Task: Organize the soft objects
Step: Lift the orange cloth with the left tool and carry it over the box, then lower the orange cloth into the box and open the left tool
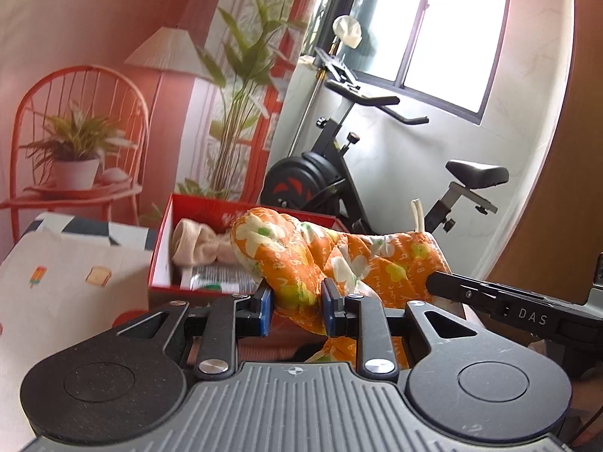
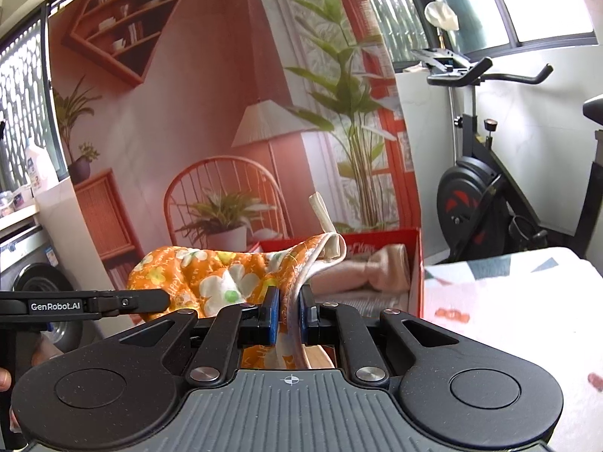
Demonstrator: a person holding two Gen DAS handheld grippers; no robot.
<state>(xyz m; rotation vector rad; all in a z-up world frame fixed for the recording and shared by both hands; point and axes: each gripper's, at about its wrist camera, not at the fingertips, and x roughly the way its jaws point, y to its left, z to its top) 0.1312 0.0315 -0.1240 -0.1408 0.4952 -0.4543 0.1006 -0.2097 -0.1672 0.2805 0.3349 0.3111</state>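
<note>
An orange flowered oven mitt [image 1: 301,260] hangs in the air between both grippers, in front of a red box [image 1: 162,248]. My left gripper [image 1: 296,307] is shut on the mitt's thick end. My right gripper [image 2: 289,314] is shut on the mitt's [image 2: 211,278] cuff edge, by its cream hanging loop [image 2: 324,218]. The red box [image 2: 418,263] holds a beige folded soft item [image 1: 199,248], also seen in the right wrist view [image 2: 361,271], and a printed packet [image 1: 218,277]. The right gripper's arm [image 1: 508,301] shows at right in the left wrist view.
A cloth-covered table [image 1: 64,282] with small prints carries the box. A black exercise bike [image 1: 339,173] stands behind it by the window. A printed backdrop of a chair, lamp and plants [image 2: 226,150] covers the wall. A washing machine [image 2: 37,278] is at far left.
</note>
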